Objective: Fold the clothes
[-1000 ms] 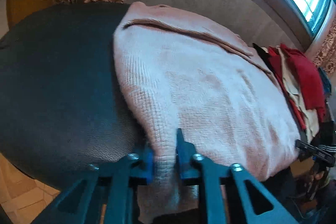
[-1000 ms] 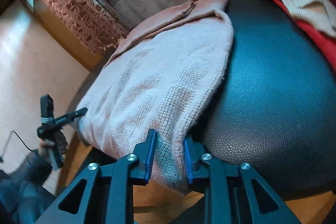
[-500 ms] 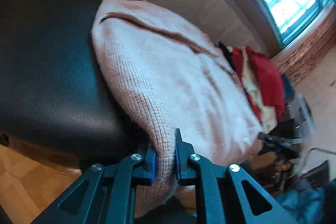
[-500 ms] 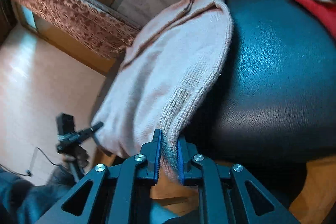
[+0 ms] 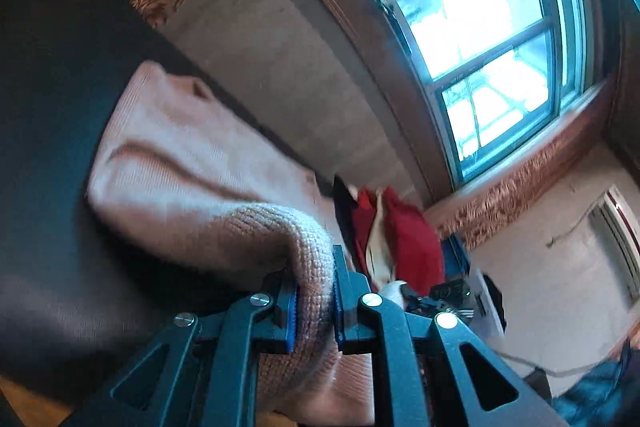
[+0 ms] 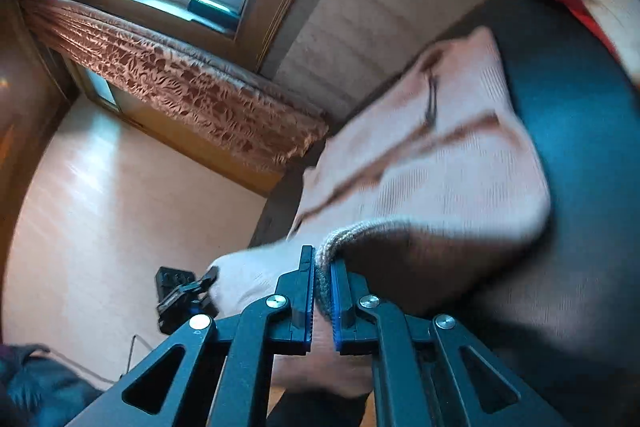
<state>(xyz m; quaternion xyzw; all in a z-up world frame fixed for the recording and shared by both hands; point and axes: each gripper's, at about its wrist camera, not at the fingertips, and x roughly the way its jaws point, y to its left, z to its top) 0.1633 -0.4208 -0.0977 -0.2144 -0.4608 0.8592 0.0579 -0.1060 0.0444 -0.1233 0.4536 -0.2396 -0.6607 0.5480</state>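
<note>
Pink knit sweater (image 5: 192, 179) lies on black leather table (image 5: 48, 155), near hem raised off surface. Left gripper (image 5: 314, 291) pinches one hem corner; right gripper (image 6: 322, 291) pinches other. Red clothes pile (image 5: 400, 239) beyond.

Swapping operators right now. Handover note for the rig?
Left tool: shut on the near hem of the pink sweater.
Right tool: shut on the same hem, other corner.
Sweater: far part flat on the black table; near edge lifted clear of it, bowing over the body.
Red and cream clothes pile: at the table's far end, untouched.
Done: both corners gripped and raised.
Left: probably carry the hem to the far edge, lay it flat, release, then the pile.
</note>
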